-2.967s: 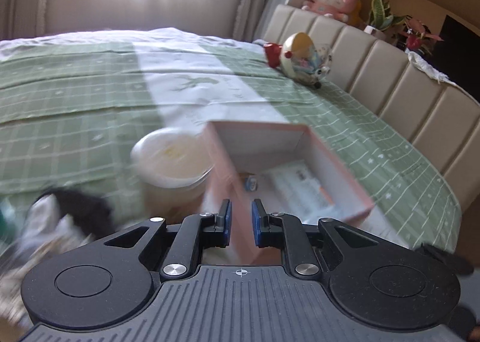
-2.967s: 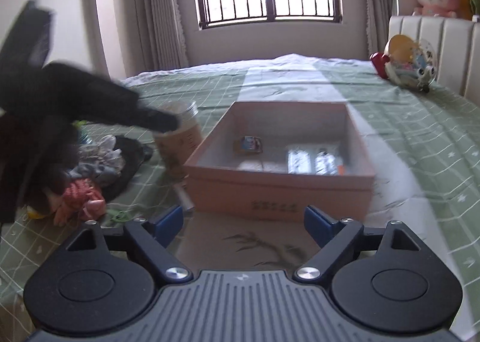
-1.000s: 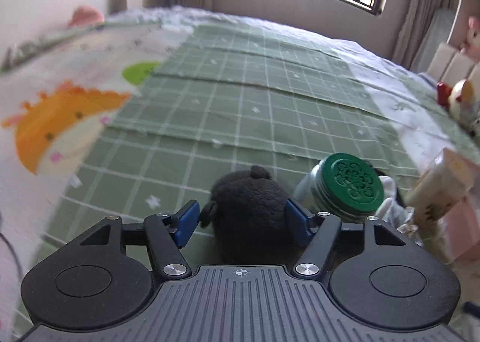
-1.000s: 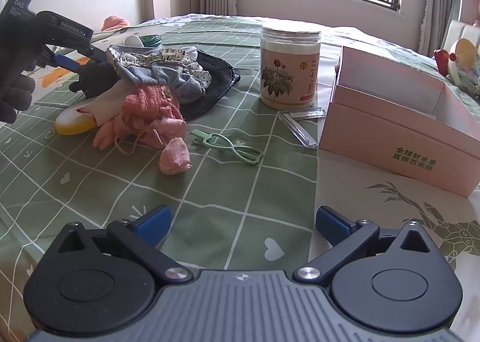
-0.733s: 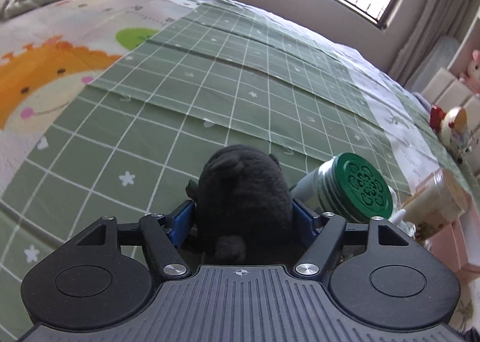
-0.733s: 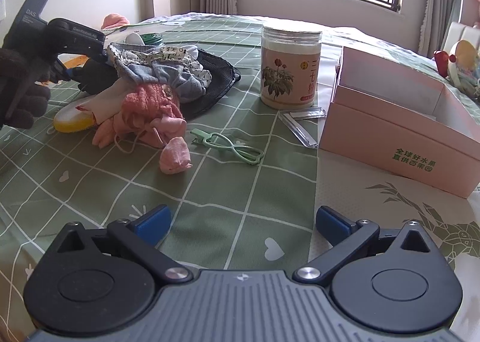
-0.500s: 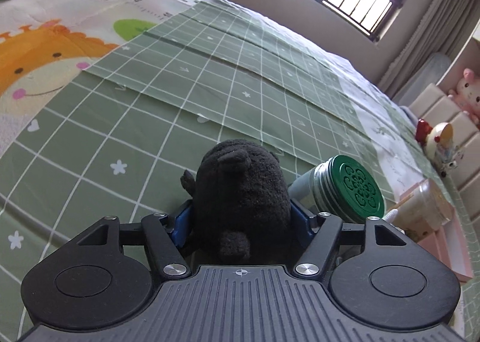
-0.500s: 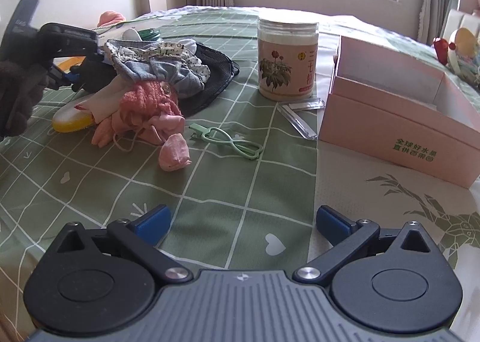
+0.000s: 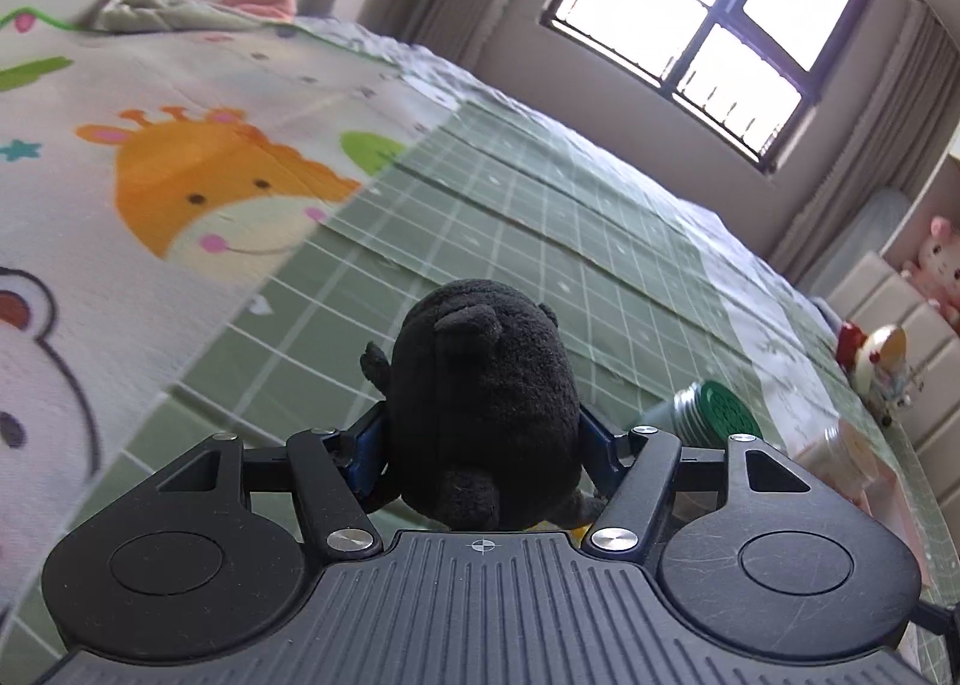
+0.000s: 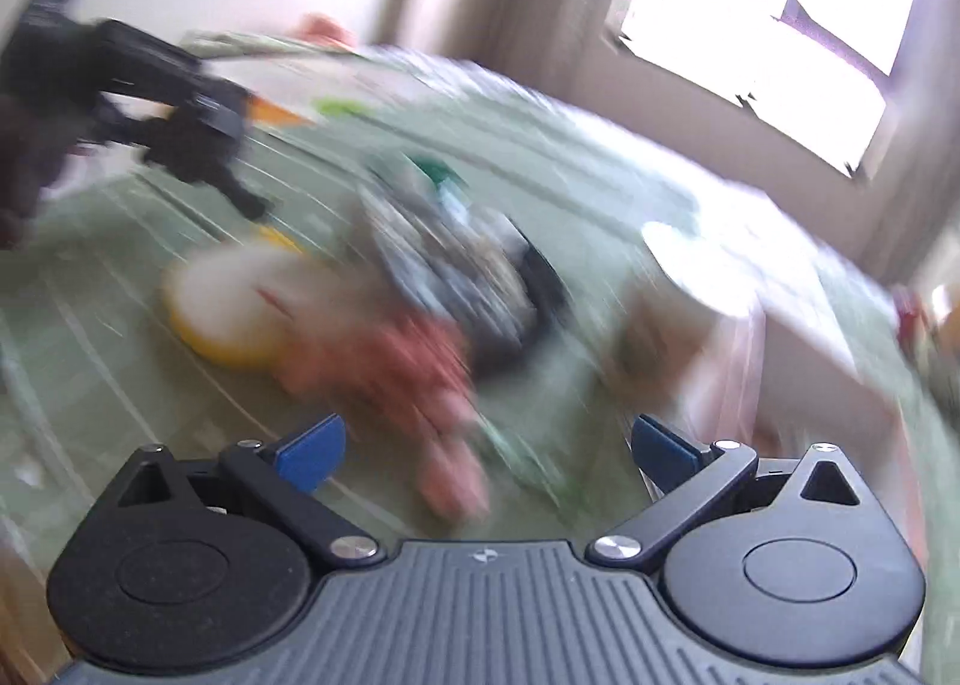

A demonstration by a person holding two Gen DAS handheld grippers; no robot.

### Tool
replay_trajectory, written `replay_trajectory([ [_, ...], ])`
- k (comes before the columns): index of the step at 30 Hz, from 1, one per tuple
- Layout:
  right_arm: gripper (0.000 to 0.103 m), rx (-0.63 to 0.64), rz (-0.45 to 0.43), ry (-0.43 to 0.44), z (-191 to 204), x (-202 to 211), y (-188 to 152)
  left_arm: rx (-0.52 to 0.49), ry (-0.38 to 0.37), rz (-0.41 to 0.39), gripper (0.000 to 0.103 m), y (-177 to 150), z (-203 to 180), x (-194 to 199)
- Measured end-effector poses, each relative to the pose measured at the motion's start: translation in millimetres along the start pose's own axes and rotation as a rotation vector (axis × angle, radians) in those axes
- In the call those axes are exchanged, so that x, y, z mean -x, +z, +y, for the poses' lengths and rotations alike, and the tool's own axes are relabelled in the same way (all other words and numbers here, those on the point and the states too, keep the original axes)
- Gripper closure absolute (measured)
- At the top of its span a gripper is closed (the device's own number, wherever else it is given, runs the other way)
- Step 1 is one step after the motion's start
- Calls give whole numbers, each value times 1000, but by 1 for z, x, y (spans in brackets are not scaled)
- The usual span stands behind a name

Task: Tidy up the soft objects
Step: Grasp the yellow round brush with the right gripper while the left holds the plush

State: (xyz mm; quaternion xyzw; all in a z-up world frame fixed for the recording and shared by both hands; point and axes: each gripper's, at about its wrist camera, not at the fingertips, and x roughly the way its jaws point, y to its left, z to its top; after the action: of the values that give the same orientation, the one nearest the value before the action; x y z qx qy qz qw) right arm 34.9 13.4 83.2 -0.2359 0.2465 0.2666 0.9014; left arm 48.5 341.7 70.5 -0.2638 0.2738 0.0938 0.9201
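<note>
One black plush toy (image 9: 480, 385) is clamped between the blue pads of the left gripper (image 9: 483, 439), above the green checked bedspread (image 9: 540, 241), its long axis pointing away from the camera. The right gripper (image 10: 486, 445) is held wide apart over a blurred pile of clothes (image 10: 420, 313). One green-lidded jar (image 9: 714, 415) is seen lying on its side.

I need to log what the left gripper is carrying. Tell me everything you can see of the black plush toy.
The black plush toy is a rounded, fuzzy, fleece-like body with small stubby nubs: one on top, one at its left, one low toward the camera. No face shows. It sits upright between the blue pads of the left gripper, which press its sides. It appears lifted above the green checked bedspread.
</note>
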Motion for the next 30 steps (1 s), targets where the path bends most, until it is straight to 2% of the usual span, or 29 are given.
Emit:
replay_trajectory([
  [2, 2, 96, -42, 30, 23, 1, 17, 8, 4, -18, 34, 3, 8, 6],
  [3, 6, 144, -50, 48, 36, -2, 23, 14, 0, -24, 34, 4, 12, 9],
  [5, 11, 248, -36, 88, 63, -13, 34, 29, -14, -25, 34, 3, 20, 12],
  [9, 13, 436, 15, 149, 110, -36, 33, 61, -40, -5, 34, -3, 38, 13],
  [10, 14, 486, 19, 133, 120, -42, 30, 69, -44, 0, 34, -6, 44, 14],
  [12, 14, 577, -28, 67, 136, -49, 23, 84, -49, 9, 34, -10, 53, 14],
  [14, 14, 605, -60, 40, 142, -53, 24, 99, -49, 13, 34, -12, 61, 13],
  [16, 16, 574, -49, 31, 142, -63, 36, 117, -40, 11, 34, -12, 65, 12],
  [17, 24, 549, -34, 31, 140, -71, 42, 126, -31, 8, 34, -11, 66, 11],
  [18, 38, 518, -14, 27, 137, -77, 49, 135, -17, 7, 34, -10, 66, 12],
  [19, 46, 484, 12, 33, 133, -82, 55, 133, -4, 10, 34, -9, 66, 12],
  [21, 75, 397, 57, 111, 128, -84, 67, 96, -2, 17, 34, -6, 61, 14],
  [24, 86, 365, 2, 119, 124, -66, 81, 54, -35, 9, 33, -2, 51, 16],
  [27, 90, 254, -26, 151, 102, -50, 104, 70, -50, 1, 33, 4, 43, 19],
  [30, 90, 95, -4, 214, 65, -40, 119, 82, -62, -15, 33, 6, 38, 27],
])
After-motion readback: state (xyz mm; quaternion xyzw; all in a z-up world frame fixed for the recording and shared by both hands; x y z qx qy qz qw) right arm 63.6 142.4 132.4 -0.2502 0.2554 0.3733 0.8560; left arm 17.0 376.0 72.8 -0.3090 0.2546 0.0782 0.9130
